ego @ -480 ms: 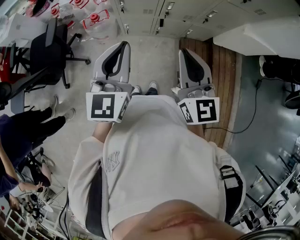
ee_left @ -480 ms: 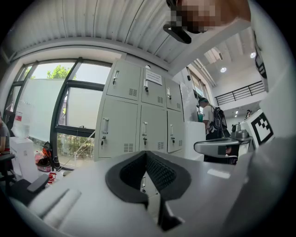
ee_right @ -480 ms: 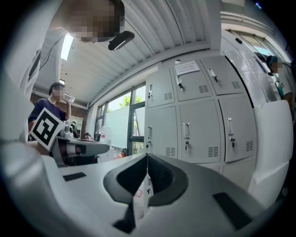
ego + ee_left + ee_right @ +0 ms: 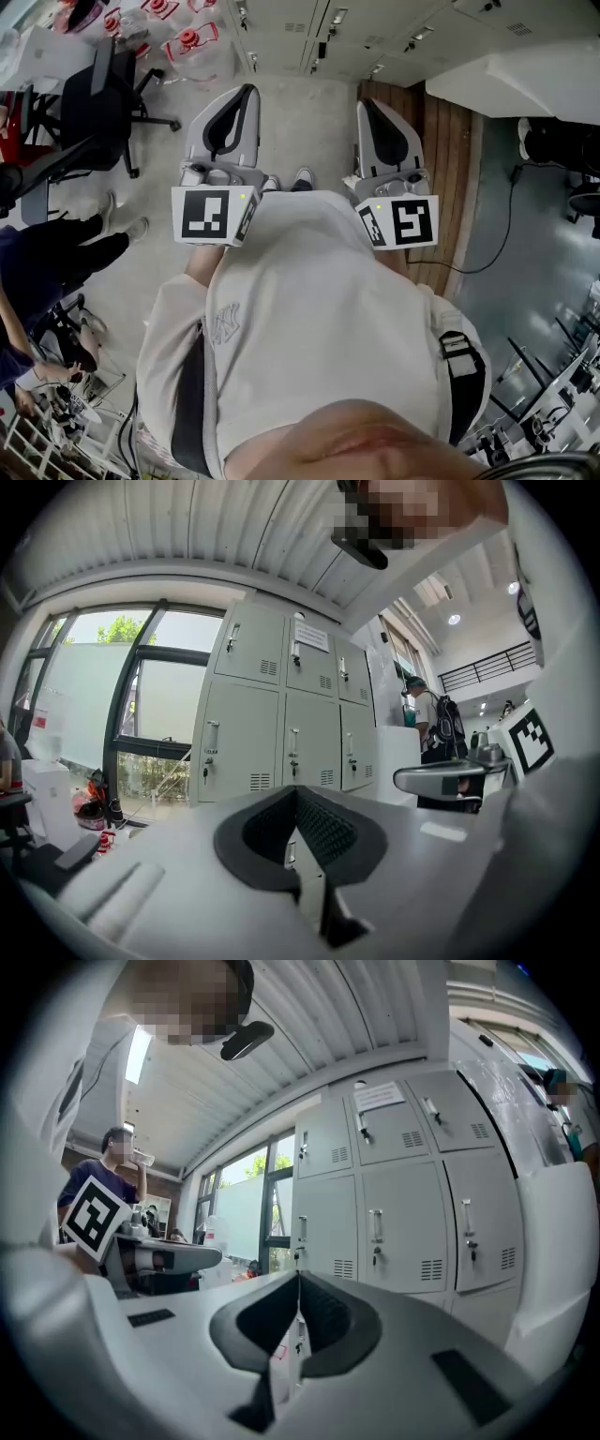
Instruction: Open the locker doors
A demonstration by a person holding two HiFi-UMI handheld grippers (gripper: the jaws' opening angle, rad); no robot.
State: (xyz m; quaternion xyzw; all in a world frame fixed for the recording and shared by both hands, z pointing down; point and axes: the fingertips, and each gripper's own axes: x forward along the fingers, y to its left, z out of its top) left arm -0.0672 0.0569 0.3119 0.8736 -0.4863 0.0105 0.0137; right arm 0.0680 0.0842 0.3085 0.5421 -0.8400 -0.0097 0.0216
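A bank of grey lockers (image 4: 309,28) stands ahead of me, every door shut, each with a small handle and vent slots. In the left gripper view the lockers (image 4: 281,714) fill the middle; in the right gripper view the lockers (image 4: 403,1204) fill the right half. My left gripper (image 4: 246,91) is held at chest height, well short of the doors, and its jaws meet at the tip (image 4: 296,791) with nothing between them. My right gripper (image 4: 364,103) is held level with it, shut and empty (image 4: 299,1275). Neither gripper touches a locker.
A black office chair (image 4: 103,84) and red-capped water jugs (image 4: 187,37) stand at the left. A seated person's legs (image 4: 56,267) are at the far left. A wooden floor strip (image 4: 441,141), a white counter (image 4: 525,75) and a cable (image 4: 497,244) lie on the right. A window (image 4: 103,696) is left of the lockers.
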